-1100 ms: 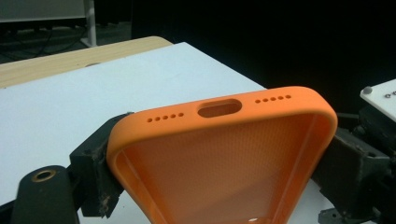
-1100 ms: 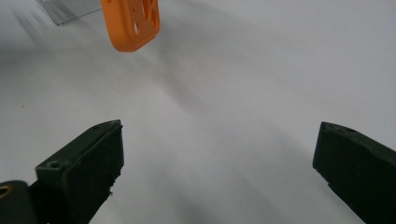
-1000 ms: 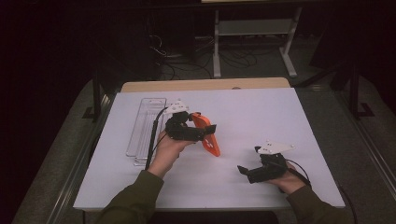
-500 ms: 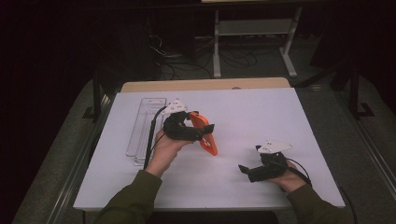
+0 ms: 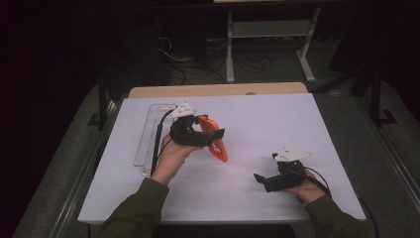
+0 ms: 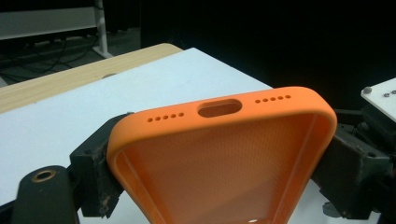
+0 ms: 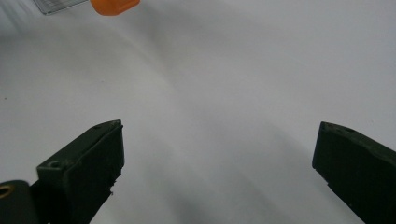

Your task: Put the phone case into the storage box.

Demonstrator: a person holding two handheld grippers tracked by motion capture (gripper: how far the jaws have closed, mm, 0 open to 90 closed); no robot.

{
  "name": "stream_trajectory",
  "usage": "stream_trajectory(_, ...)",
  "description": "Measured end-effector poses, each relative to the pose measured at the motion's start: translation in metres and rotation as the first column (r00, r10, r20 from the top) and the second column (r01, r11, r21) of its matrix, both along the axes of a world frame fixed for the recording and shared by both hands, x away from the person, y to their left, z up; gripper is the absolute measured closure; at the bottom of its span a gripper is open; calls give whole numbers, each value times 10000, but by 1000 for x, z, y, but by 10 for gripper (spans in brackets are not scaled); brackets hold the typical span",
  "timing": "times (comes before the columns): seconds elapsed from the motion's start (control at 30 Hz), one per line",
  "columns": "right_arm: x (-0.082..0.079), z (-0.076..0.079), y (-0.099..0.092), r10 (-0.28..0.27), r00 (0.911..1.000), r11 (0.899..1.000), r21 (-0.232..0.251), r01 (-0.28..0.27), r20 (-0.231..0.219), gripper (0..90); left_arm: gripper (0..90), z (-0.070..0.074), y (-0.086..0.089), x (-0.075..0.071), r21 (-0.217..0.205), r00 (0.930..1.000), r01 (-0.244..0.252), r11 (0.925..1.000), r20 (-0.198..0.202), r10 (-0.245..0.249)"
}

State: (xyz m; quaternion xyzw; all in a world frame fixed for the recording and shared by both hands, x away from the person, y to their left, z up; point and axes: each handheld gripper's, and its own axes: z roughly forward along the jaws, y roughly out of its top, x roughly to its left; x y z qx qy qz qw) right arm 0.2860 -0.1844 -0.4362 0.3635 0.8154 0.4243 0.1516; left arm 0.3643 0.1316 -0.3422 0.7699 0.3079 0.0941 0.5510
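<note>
Orange phone case clamped in left gripper, lifted above table; right gripper open, empty, nr case. Next, prob: hand-off.

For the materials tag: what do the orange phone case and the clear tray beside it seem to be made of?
Orange phone case: likely silicone or soft rubber; matte skin, rounded lip, moulded port cutouts, fine textured lining. Clear tray: seemingly rigid transparent plastic, glossy, the white table showing through it.
</note>
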Motion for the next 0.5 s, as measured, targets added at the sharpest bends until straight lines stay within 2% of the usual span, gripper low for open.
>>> stream_trajectory(0.13, 0, 0, 0, 22, 9999, 10000, -34, -22, 104, 24, 143, 2, 0, 2, -4, 10000, 33, 10000, 57, -33)
stream_trajectory(0.5, -1, 0, 0, -4, 10000, 10000, -17, 4, -90, 15, 142, 18, 5, 12, 135, 9995, -32, 9999, 312, 27)
